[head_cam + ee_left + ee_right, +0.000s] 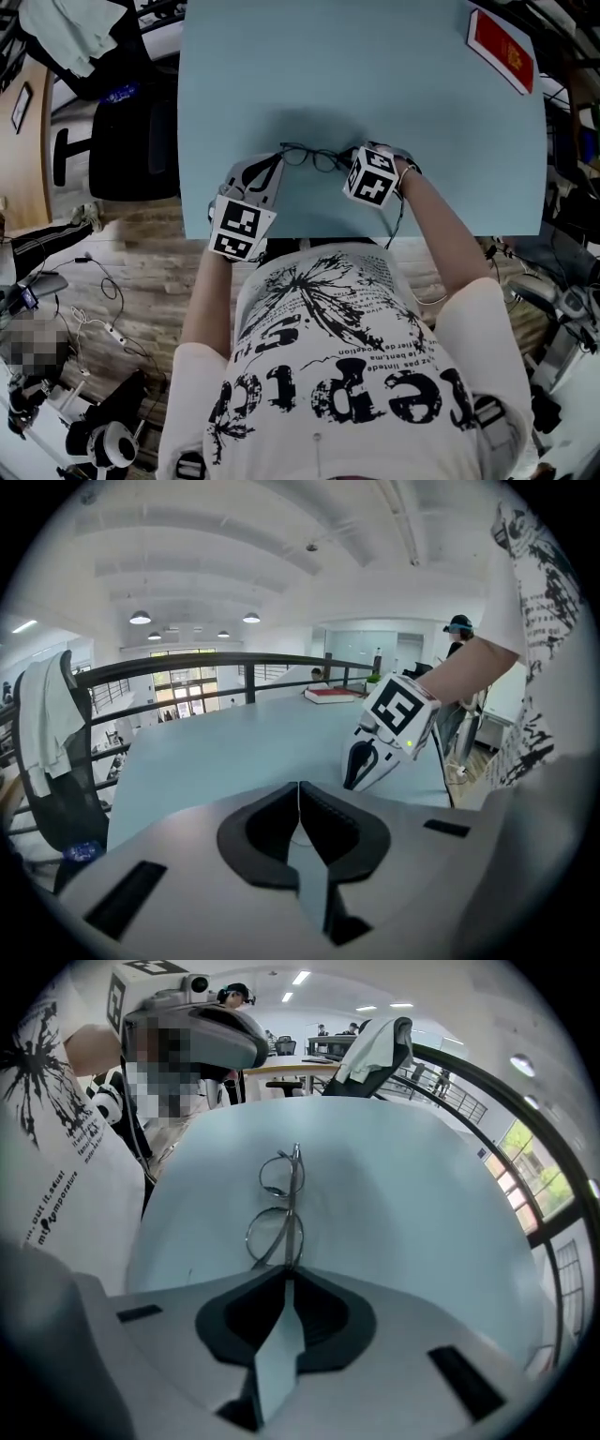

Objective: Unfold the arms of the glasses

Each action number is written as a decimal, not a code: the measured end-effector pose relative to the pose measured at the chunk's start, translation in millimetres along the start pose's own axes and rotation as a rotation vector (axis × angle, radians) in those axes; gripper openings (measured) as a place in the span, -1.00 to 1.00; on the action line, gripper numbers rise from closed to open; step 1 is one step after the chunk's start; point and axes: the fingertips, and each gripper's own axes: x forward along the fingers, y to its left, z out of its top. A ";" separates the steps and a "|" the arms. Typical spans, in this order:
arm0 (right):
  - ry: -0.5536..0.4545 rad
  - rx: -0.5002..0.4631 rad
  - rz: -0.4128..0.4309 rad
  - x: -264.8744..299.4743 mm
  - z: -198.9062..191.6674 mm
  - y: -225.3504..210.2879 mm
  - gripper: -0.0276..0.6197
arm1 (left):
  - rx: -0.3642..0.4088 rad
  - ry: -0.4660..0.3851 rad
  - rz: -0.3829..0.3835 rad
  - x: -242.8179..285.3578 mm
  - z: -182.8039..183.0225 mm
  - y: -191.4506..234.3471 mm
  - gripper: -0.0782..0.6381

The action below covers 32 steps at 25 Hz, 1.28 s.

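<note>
Task object: thin, dark wire-framed glasses with round lenses [314, 157] are found over the near part of the table, between the two grippers. Whether they rest on the surface cannot be told.
Arms of the glasses: in the right gripper view they are seen lying along the frame, folded.
Left gripper [277, 159]: its jaws are closed together, and a thin wire is seen in the slot between the pads. In the head view the tips are met by the left end of the frame.
Right gripper [286, 1271]: its jaws are drawn almost together and the near end of the glasses is pinched at their tips. The frame is seen running straight away from them.
Surface: a pale blue rectangular table top [450, 141] is otherwise left bare around the glasses.
Far corner: a flat red book [502, 49] is laid at the table's far right, well apart from the glasses.
Beside the table: a black office chair [131, 141] is placed at its left edge.
</note>
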 end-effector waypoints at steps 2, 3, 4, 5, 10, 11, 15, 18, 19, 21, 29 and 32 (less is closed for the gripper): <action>-0.006 -0.005 0.003 -0.6 0.6 -1.5 -0.80 | 0.020 0.063 -0.056 8.4 -6.3 -5.4 -0.73; -0.006 -0.013 0.003 -0.9 0.5 -2.0 -0.80 | 0.037 0.102 -0.095 13.3 -9.9 -9.5 -0.72; -0.005 -0.024 0.003 -1.0 0.2 -2.3 -0.80 | 0.064 0.146 -0.136 18.6 -13.9 -14.2 -0.72; -0.003 -0.034 0.002 -1.0 0.1 -2.5 -0.80 | 0.103 0.190 -0.176 24.1 -17.7 -18.5 -0.72; 0.002 -0.054 0.005 -1.1 -1.0 -2.3 -0.80 | 0.397 0.335 -0.310 57.1 -23.0 -34.9 -0.52; 0.007 -0.057 0.007 -1.2 -2.2 -2.0 -0.80 | 0.454 0.351 -0.333 63.7 -23.5 -38.6 -0.50; 0.020 -0.055 0.022 -3.0 -4.5 -1.3 -0.80 | 0.654 0.419 -0.416 84.3 -28.9 -53.1 -0.46; 0.024 -0.057 0.023 -5.3 -6.5 -0.8 -0.80 | 0.760 0.448 -0.469 95.2 -35.8 -67.1 -0.46; 0.024 -0.059 0.023 -5.8 -6.6 -0.5 -0.80 | 0.784 0.458 -0.485 98.1 -39.3 -71.4 -0.46; 0.020 -0.061 0.025 -6.7 -7.0 0.4 -0.80 | 0.811 0.476 -0.509 103.2 -45.8 -78.2 -0.46; 0.018 -0.047 0.050 -9.9 -15.5 5.6 -0.80 | 0.854 0.471 -0.515 115.3 -45.8 -90.2 -0.65; 0.015 -0.040 0.050 -9.6 -16.1 5.9 -0.80 | 0.880 0.460 -0.512 115.2 -45.3 -90.0 -0.67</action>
